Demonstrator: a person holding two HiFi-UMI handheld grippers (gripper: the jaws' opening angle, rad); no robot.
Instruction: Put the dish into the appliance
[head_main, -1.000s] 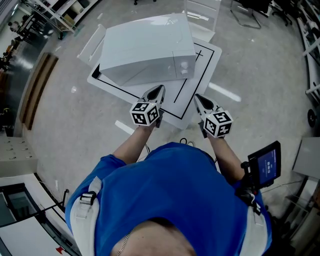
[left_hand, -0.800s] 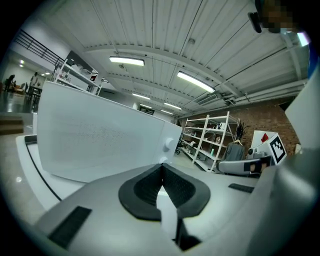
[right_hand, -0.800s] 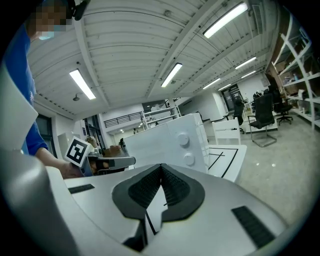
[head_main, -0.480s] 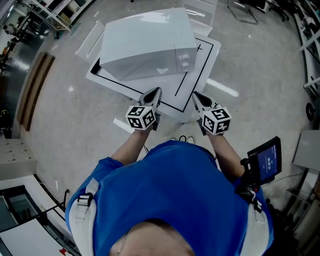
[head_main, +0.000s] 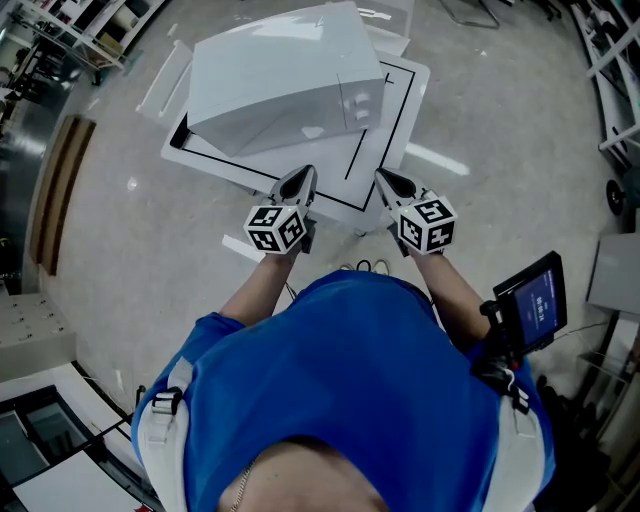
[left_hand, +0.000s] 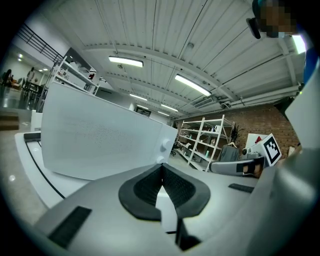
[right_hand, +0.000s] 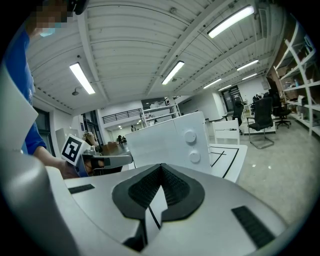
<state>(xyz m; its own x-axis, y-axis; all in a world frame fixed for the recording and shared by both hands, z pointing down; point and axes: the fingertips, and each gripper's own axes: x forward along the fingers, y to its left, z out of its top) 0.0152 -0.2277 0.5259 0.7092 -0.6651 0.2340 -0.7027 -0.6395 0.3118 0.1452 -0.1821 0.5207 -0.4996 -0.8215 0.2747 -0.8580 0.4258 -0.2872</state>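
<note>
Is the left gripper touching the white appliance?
Apart. The head view shows the shut left gripper held short of the appliance, with a strip of bare white board visible between its tip and the appliance's front.

A white microwave (head_main: 285, 80) is seen on a white tabletop (head_main: 325, 160) marked with black lines, and in front of it black-and-white square markers are carried by the grey left gripper (head_main: 303, 175) and right gripper (head_main: 384, 178), above a blue shirt (head_main: 340, 380).
</note>
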